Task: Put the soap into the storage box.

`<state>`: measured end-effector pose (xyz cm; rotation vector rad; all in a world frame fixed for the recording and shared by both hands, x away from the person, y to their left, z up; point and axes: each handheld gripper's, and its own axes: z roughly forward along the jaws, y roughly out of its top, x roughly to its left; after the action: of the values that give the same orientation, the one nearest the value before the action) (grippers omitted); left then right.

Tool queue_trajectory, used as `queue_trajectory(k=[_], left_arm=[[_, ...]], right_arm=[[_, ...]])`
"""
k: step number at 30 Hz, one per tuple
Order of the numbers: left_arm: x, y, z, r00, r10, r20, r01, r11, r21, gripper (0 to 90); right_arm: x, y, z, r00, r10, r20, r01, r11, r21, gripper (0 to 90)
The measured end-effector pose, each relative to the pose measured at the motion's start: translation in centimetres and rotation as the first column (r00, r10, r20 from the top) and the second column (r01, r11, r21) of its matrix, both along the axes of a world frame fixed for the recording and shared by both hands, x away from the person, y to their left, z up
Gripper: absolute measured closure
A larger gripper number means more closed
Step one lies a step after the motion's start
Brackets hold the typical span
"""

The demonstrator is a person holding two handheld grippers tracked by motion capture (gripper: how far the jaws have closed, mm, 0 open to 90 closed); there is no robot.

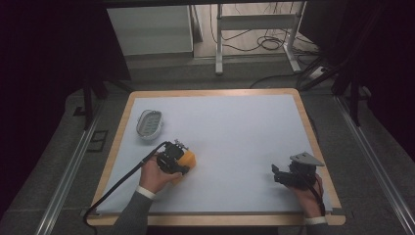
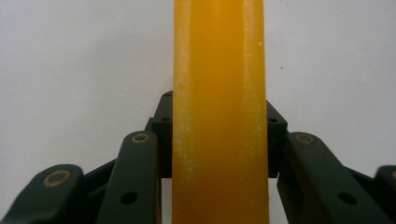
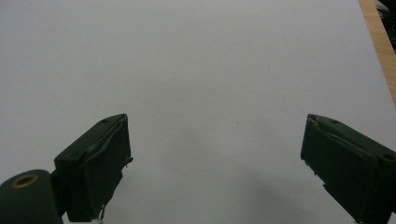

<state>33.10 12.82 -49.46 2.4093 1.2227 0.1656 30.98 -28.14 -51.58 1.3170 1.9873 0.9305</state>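
Right gripper (image 1: 281, 175): near right of the table, held low over the white sheet (image 1: 235, 137). Jaws stand wide apart with nothing between them; in the right gripper view bare sheet lies ahead of them. The hand (image 1: 309, 198) comes in from the near edge, wrist close to the table's wooden rim (image 1: 320, 147), jaws pointing left and slightly away.

Left gripper (image 1: 182, 157): near left, in the person's left hand (image 1: 155, 176), grey sleeve behind it, cable trailing off the near left corner. Jaws are clamped on an orange soap bar (image 1: 189, 159); in the left gripper view the bar (image 2: 219, 112) stands edge-on between the pads, pinched across its thin faces and running out past the top of the picture. Hand angled forward and to the right; whether the bar touches the sheet I cannot tell.

Soap dish (image 1: 149, 122): far left, a pale oval tray with a slotted green insert, well apart from the bar, nothing in it.

Handling note: the likely step is carrying the bar to the dish. Grip looks centred; best to keep it firm since soap is slick, lift clear, swing left and away, level the bar over the insert, and release only once it rests there.
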Motion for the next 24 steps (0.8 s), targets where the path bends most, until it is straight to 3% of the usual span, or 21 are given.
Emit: queue_trajectory(k=[14, 24], left_arm=[[-0.3, 2.9, 1.9, 0.999, 0.028, 0.034, -0.025, 0.9962, -0.084, 60.8], [-0.2, 4.2, 2.8, 0.9965, 0.06, 0.058, -0.054, 0.9934, -0.101, 60.8]], right_arm=[[-0.1, -0.1, 0.1, 0.9999, -0.009, 0.005, 0.009, 1.0, 0.007, 8.4], [0.0, -0.2, 0.1, 0.9999, -0.01, 0.005, 0.01, 1.0, 0.007, 8.4]])
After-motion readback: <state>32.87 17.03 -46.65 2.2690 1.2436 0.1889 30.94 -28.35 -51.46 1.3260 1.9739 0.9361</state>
